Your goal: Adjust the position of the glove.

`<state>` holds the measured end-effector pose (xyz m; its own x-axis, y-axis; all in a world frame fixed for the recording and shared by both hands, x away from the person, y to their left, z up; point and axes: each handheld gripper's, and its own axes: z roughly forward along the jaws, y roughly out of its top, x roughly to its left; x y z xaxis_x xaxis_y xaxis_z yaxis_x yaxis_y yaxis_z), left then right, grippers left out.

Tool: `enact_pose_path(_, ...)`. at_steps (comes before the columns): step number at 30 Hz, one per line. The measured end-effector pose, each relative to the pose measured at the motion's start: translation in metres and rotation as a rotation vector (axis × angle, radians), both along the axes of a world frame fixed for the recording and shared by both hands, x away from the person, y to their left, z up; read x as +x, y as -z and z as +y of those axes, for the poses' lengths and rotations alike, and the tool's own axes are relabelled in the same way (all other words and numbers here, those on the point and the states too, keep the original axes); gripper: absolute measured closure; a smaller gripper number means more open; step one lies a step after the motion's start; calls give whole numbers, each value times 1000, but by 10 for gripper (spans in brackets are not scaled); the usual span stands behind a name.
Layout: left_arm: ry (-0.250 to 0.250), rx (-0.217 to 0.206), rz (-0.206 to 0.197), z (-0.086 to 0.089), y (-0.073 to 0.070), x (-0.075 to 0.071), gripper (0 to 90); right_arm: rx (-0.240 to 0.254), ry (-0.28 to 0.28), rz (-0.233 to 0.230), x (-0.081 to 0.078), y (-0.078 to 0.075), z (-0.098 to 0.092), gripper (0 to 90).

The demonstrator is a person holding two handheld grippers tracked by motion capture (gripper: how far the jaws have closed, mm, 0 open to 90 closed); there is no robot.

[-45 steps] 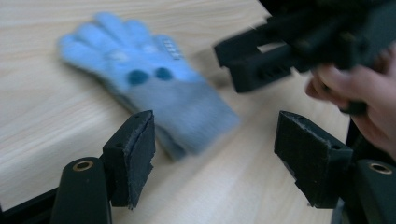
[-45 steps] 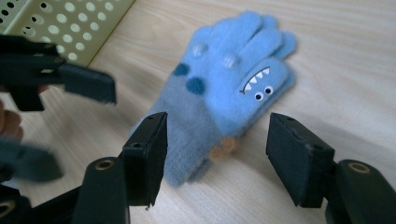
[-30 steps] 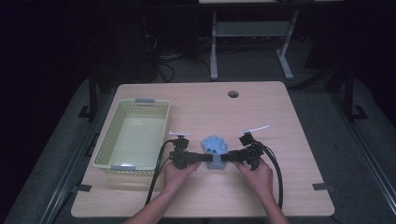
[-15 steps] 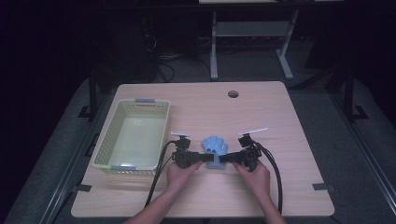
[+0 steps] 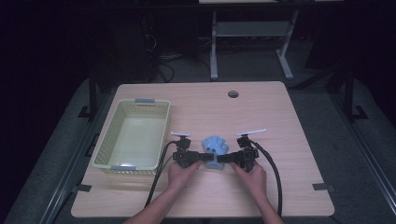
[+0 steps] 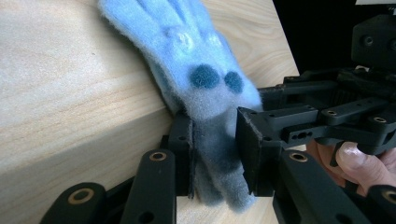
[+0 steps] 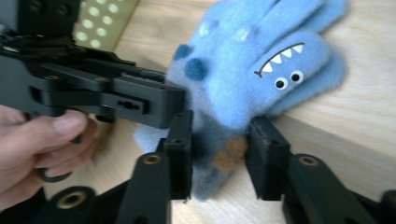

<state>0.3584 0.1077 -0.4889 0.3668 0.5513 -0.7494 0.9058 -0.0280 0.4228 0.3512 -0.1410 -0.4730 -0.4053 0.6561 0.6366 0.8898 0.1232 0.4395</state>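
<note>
Fluffy light-blue glove (image 5: 214, 150) with darker blue dots, a toothed mouth and two small eyes, lying flat on the table (image 5: 280, 121) just right of the basket (image 5: 133, 135), fingers pointing away, cuff nearest the person.

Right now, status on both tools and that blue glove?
Left tool and right tool have just been closing, each on the cuff end of the blue glove. Glove flat on table. Nothing in the way.

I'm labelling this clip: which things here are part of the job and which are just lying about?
In the job:
- blue plush glove, its cuff between both sets of jaws
- left gripper
- right gripper

Lying about:
- green basket, beside the left gripper
- table
</note>
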Motion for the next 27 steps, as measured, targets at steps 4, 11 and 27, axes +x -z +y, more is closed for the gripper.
enact_pose_path(4,7,1,-2,0,0,0,697,5,-9,-12,0,-1,1,716)
enact_pose_path(11,34,-35,5,1,-1,1,725,17,-27,-30,-1,-5,-1,764)
enact_pose_path(27,81,-78,-11,-5,-9,5,777,34,-26,-32,-4,-18,-12,785)
